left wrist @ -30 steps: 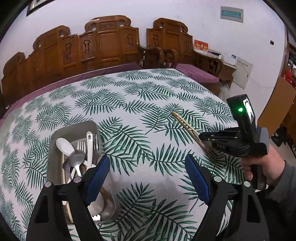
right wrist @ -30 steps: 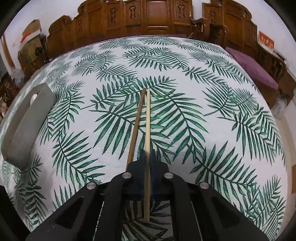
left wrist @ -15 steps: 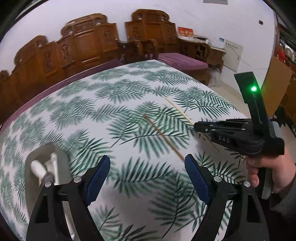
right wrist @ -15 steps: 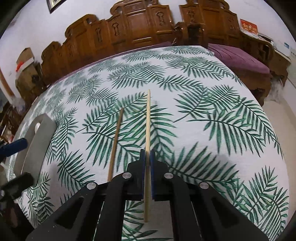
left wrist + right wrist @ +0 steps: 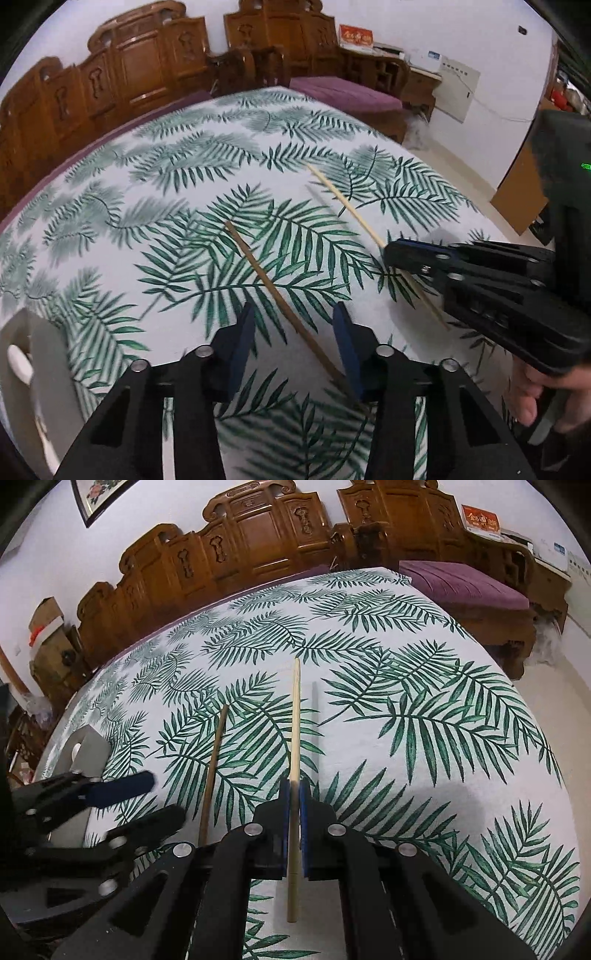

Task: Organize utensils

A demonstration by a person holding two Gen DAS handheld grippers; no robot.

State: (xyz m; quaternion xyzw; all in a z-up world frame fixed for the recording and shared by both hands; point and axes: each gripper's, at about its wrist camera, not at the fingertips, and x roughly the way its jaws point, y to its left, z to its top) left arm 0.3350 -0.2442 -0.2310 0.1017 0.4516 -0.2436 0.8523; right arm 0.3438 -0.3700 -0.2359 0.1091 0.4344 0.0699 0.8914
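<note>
A dark brown chopstick (image 5: 273, 288) lies on the leaf-print tablecloth and shows in the right wrist view too (image 5: 214, 764). My left gripper (image 5: 295, 328) is open with the chopstick's near end between its blue pads, not clamped. My right gripper (image 5: 293, 812) is shut on a pale chopstick (image 5: 295, 716) and holds it above the cloth; it shows in the left wrist view (image 5: 347, 203). The grey utensil tray (image 5: 44, 354) with a white spoon (image 5: 18, 363) sits at the left.
Carved wooden chairs (image 5: 258, 539) with purple cushions (image 5: 465, 583) stand behind the table. The table edge (image 5: 480, 210) drops off to the right toward a cardboard panel (image 5: 521, 195). Boxes (image 5: 44, 635) are stacked at far left.
My left gripper swung right from over the tray to straddle the dark chopstick and narrowed its opening. My right gripper lifted the pale chopstick away from the dark one.
</note>
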